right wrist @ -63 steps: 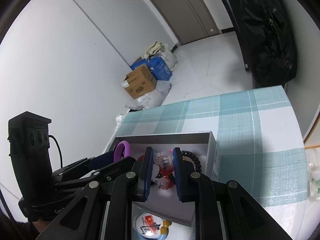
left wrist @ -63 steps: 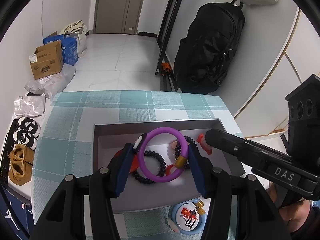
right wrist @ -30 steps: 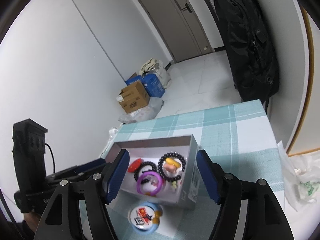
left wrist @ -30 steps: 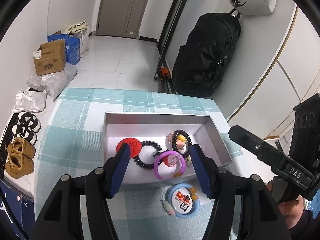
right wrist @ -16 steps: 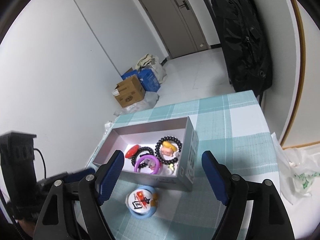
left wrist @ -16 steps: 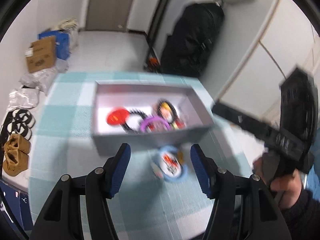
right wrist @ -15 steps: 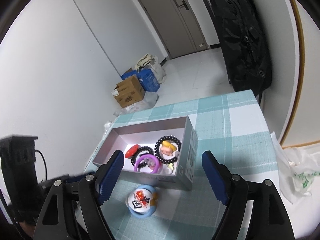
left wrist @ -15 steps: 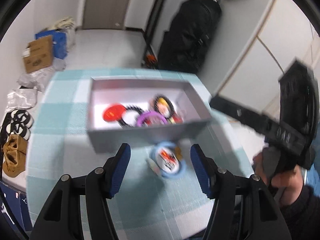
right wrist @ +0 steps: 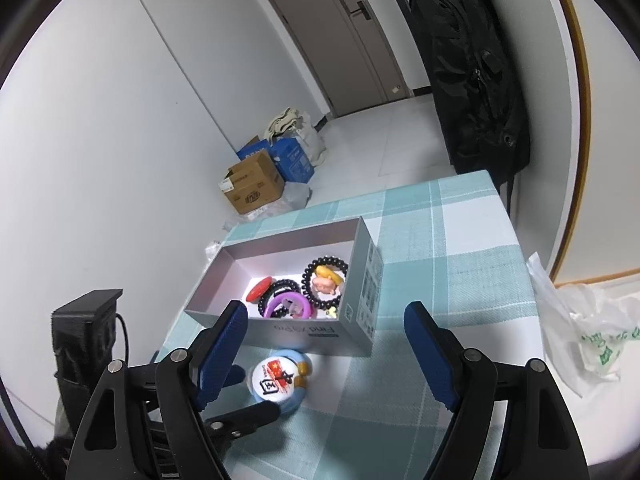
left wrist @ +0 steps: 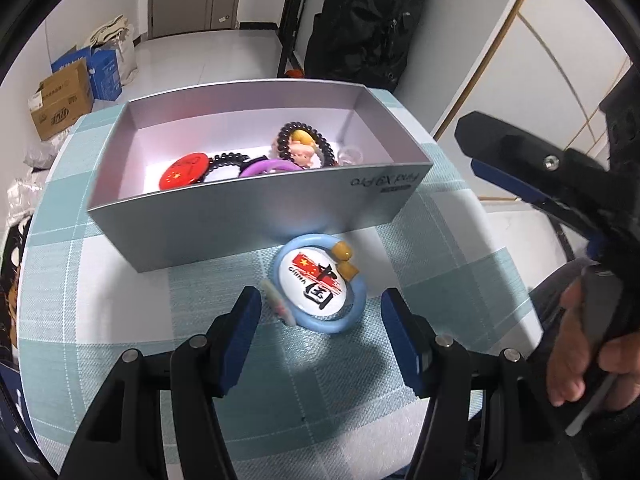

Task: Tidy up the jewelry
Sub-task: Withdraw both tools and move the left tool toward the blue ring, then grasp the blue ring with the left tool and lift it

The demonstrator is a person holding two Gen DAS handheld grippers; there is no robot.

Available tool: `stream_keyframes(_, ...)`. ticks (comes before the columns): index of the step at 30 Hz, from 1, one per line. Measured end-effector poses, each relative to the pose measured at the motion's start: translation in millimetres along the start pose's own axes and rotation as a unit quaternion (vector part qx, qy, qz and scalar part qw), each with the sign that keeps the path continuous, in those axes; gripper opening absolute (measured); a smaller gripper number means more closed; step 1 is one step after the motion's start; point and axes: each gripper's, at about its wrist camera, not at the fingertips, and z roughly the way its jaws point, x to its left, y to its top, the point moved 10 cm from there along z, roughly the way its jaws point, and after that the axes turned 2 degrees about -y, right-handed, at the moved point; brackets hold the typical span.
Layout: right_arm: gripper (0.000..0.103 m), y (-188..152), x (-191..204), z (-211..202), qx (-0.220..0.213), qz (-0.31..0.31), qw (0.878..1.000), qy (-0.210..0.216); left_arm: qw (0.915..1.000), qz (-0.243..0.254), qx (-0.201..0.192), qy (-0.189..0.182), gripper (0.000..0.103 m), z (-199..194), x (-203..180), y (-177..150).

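Currently the pale-blue plastic ring with the white round flag-printed badge (left wrist: pixel 318 285) lies flat on the teal-and-white checked table (left wrist: pixel 120 320), just in front of the near wall of the silver-grey open cardboard box (left wrist: pixel 256 216) and apart from it by a narrow strip of cloth. Two amber beads (left wrist: pixel 345 258) sit on the ring's far side, toward the box; a small pale clip-like piece (left wrist: pixel 278 304) lies against its left rim, kind unclear.

Inside the box: a red round badge (left wrist: pixel 185 170), a black beaded bracelet (left wrist: pixel 230 159), a purple ring (left wrist: pixel 272 167) and a second dark beaded loop around a small doll figure (left wrist: pixel 303 148). Judgement: the blue ring is the last piece outside, so it is the next pick.

Left tongs (left wrist: pixel 320 320) open, nothing between the pads, tilted down with the ring centred just ahead of the tips, an approach line for a straddle grasp. Right tongs (right wrist: pixel 326 334) open wider, jaws having just been opening, empty, held back above the box's near wall, likely to keep the lane clear.

Room: bare cloth lies left, right and nearer than the ring. The box wall limits the far side; a lift must clear its rim. The table's right edge is near the box's right end.
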Motion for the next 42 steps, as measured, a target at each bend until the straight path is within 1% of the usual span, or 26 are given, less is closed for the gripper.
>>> stream_keyframes(3,0.081,-3,-1,-2,0.003,0.002,1.000,0.001,0.9995,0.017,0.004,0.025,0.057,4,3,-2)
stream_keyframes(5,0.081,-3,-1,-4,0.003,0.001,1.000,0.000,0.9987,0.033,-0.005,0.040,0.057,6,2,0)
stream_keyframes(11,0.081,-1,-2,-9,-0.003,0.002,1.000,0.002,0.9952,0.068,-0.013,0.069,0.057,6,3,-4)
stream_keyframes(17,0.081,0,-4,-10,-0.005,0.009,1.000,0.003,0.9961,0.064,-0.013,0.060,0.055,1,8,-6)
stream_keyframes(21,0.081,0,-2,-11,-0.006,0.005,1.000,0.005,0.9976,0.049,-0.015,0.045,0.055,-2,7,-3)
stream_keyframes(24,0.081,1,-3,-11,-0.006,0.007,1.000,0.002,0.9984,0.039,-0.029,0.027,0.055,-12,3,-2)
stream_keyframes(29,0.081,1,-12,-10,-0.004,0.024,1.000,-0.005,0.9981,0.026,-0.054,0.014,0.055,-28,0,3)
stream_keyframes(33,0.081,-3,-15,-8,0.007,0.033,0.999,-0.004,0.9970,0.011,-0.076,0.006,0.055,-42,-4,7)
stream_keyframes(38,0.081,-13,-5,-2,0.025,0.011,1.000,0.001,0.9931,-0.019,-0.115,0.003,0.055,-63,14,24)
stream_keyframes(42,0.080,-25,9,6,0.044,-0.022,0.999,0.005,0.9891,-0.043,-0.141,0.004,0.055,-77,29,32)
